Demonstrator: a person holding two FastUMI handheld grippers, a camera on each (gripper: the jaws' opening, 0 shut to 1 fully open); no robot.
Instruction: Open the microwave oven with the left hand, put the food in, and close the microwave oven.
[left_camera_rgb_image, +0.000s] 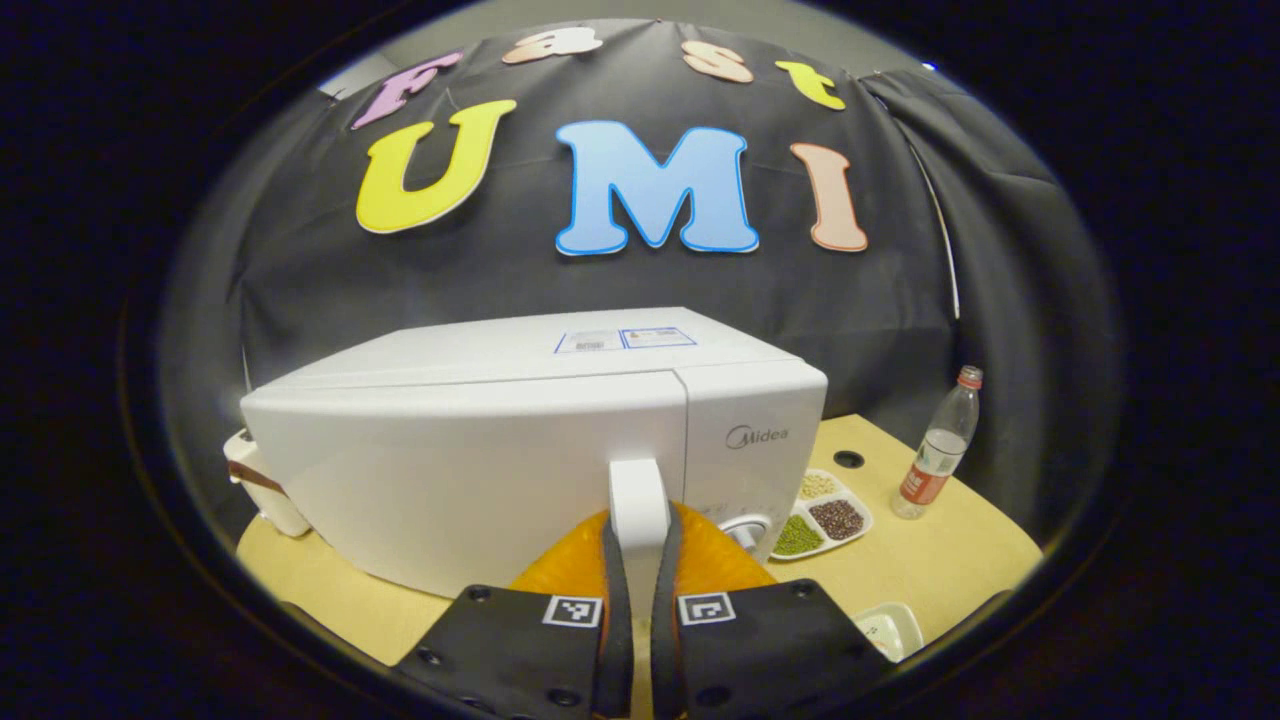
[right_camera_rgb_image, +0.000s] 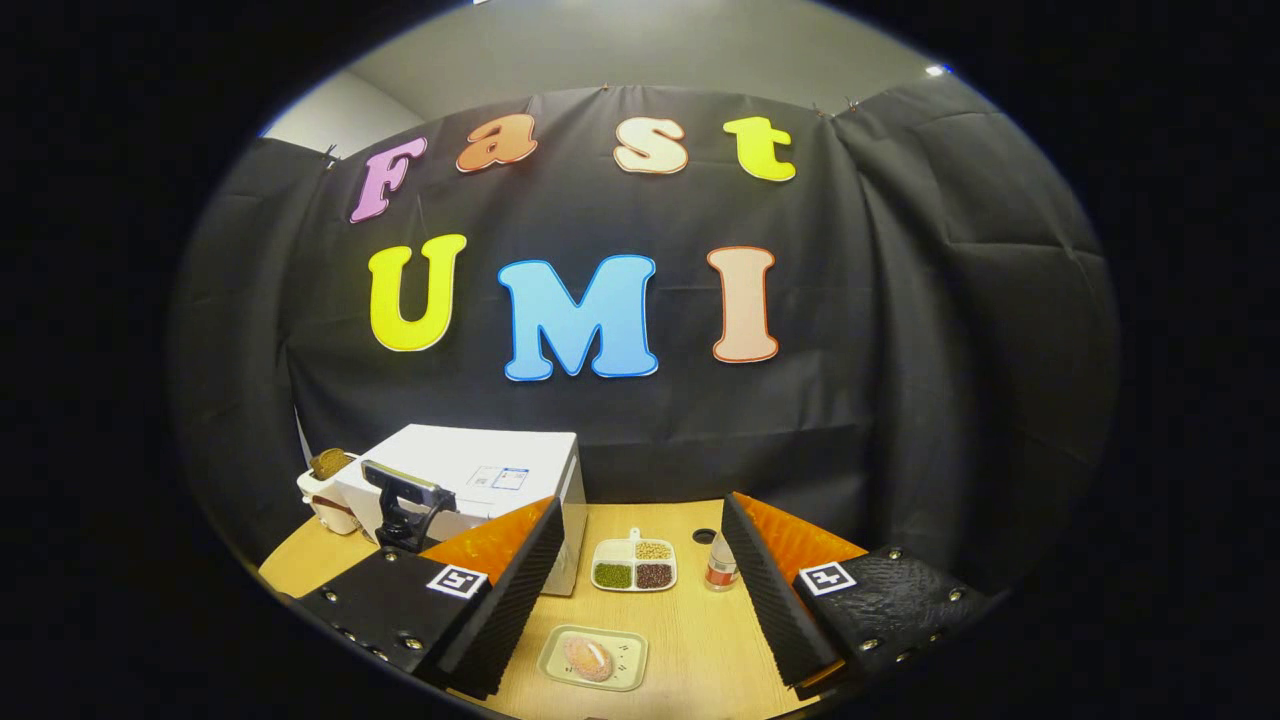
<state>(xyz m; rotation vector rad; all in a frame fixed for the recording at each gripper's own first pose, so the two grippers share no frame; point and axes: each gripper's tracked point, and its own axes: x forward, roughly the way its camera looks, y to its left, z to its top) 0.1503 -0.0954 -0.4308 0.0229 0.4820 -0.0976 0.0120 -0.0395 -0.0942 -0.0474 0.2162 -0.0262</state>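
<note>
Door handle being gripped, microwave not yet opened, food waiting on the table.

The left gripper (left_camera_rgb_image: 637, 610) is clamping its fingers on the white handle (left_camera_rgb_image: 638, 505) of the microwave oven (left_camera_rgb_image: 480, 450), whose door is sitting flush, so opening seems to be just starting; the right gripper (right_camera_rgb_image: 640, 590) is hanging released and empty above the near table (right_camera_rgb_image: 700, 650); the food (right_camera_rgb_image: 589, 657), probably a bun though small in view, is lying on a small tray (right_camera_rgb_image: 592, 658) near the front edge; loading and closing are remaining.
</note>
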